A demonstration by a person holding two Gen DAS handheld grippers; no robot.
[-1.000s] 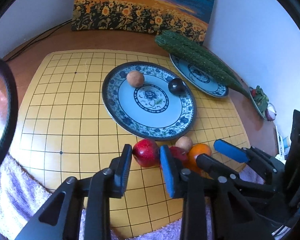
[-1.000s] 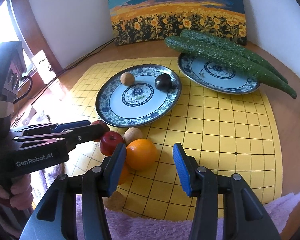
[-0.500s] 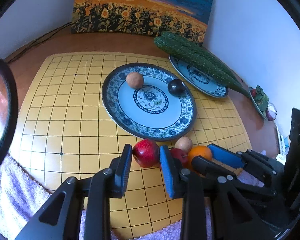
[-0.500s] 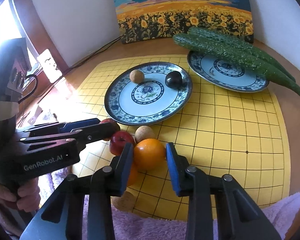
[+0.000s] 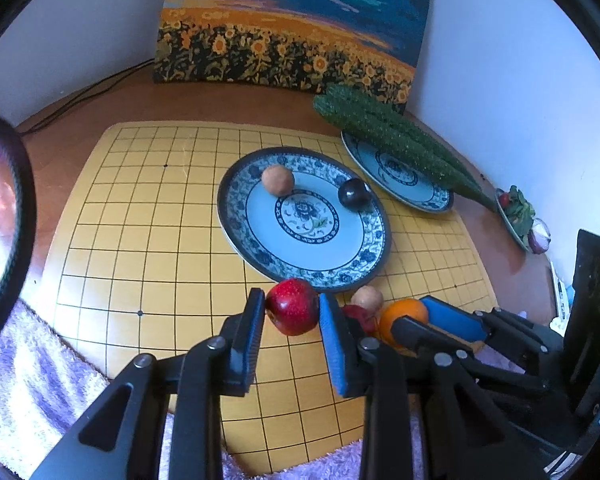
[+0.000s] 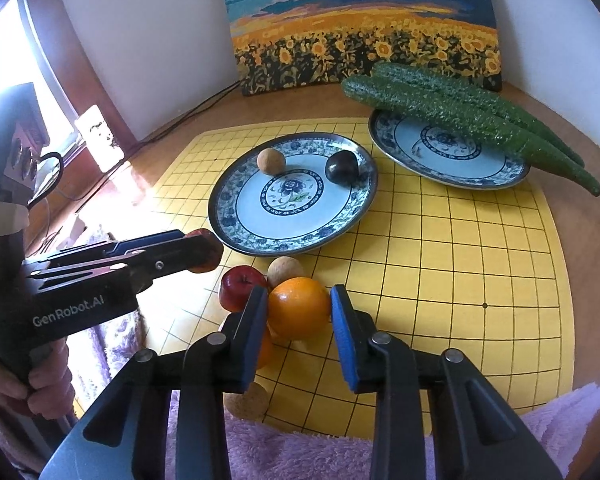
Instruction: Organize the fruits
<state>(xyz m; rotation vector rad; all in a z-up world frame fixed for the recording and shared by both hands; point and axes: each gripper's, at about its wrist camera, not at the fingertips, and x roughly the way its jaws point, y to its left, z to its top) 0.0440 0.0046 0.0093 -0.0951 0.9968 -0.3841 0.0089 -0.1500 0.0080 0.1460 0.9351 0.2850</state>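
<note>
A red apple and an orange sit on a yellow board (black-gridded) beside a blue-and-white floral plate.

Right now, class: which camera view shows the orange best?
The right wrist view: the orange sits large and almost whole between the right gripper's pads. In the left wrist view the orange is small, partly hidden behind that gripper's finger.

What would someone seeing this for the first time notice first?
Probably the two grippers, each clamped on a fruit at the near edge of the yellow grid board: the left gripper on a red apple, the right gripper on an orange. Behind them, two long cucumbers lie across the far plate.
</note>
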